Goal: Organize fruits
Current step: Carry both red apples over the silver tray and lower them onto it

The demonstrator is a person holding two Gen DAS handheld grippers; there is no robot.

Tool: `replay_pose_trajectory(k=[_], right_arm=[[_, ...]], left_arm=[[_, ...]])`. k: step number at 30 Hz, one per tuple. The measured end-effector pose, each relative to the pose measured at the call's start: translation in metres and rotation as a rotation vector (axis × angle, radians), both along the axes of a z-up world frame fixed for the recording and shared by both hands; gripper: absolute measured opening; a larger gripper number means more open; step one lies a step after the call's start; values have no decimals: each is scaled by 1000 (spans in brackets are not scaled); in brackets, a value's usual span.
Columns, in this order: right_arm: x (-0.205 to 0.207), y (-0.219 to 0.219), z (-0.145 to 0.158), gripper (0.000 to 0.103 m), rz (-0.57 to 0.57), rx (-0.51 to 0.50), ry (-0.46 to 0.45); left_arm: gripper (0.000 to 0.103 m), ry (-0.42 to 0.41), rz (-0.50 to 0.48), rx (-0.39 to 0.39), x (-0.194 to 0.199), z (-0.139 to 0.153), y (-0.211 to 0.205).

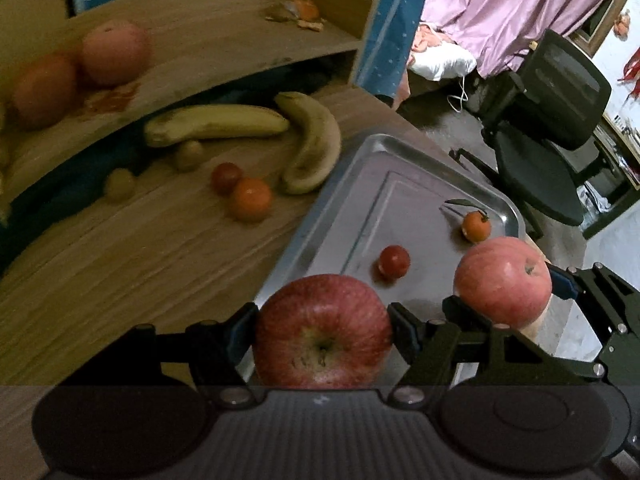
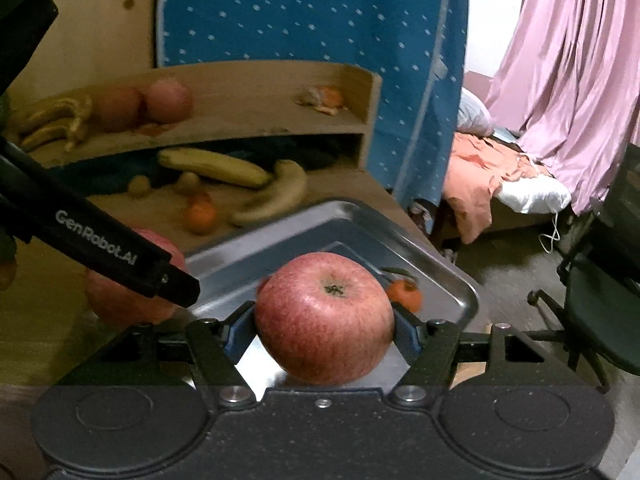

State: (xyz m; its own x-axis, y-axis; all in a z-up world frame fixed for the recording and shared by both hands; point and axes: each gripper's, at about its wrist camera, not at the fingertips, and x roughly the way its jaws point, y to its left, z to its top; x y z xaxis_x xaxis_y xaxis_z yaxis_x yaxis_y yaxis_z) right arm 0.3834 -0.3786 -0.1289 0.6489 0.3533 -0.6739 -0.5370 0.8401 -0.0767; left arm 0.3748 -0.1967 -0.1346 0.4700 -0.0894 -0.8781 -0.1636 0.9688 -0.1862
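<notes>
My left gripper (image 1: pixel 324 334) is shut on a red apple (image 1: pixel 324 320) above the near left rim of a steel tray (image 1: pixel 360 184). To its right, my right gripper (image 1: pixel 506 292) is shut on a paler red apple (image 1: pixel 502 276) over the tray's near right part. In the right wrist view that apple (image 2: pixel 324 316) fills the right gripper (image 2: pixel 324 334) above the tray (image 2: pixel 448 280). One black finger (image 2: pixel 120 256) of the left gripper crosses in front of its apple (image 2: pixel 120 304). A small tomato (image 1: pixel 394 261) and a leafy tangerine (image 1: pixel 476 226) lie in the tray.
On the wooden table lie two bananas (image 1: pixel 216 124) (image 1: pixel 312 148), a tomato (image 1: pixel 226 178), an orange (image 1: pixel 252 199) and two small greenish fruits (image 1: pixel 188 155) (image 1: pixel 119 184). A wooden shelf (image 1: pixel 224 40) behind holds more fruit. An office chair (image 1: pixel 548 120) stands right of the table.
</notes>
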Motion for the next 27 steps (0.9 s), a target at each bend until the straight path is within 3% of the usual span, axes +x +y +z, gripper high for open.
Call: replay_pose_trajectory(k=[9, 27], right_arm=[[21, -7, -15, 71, -4, -8, 26], [20, 4, -29, 71, 10, -28, 51]], left_arm=[[74, 33, -18, 15, 19, -8, -12], [74, 61, -25, 20, 20, -16, -9]])
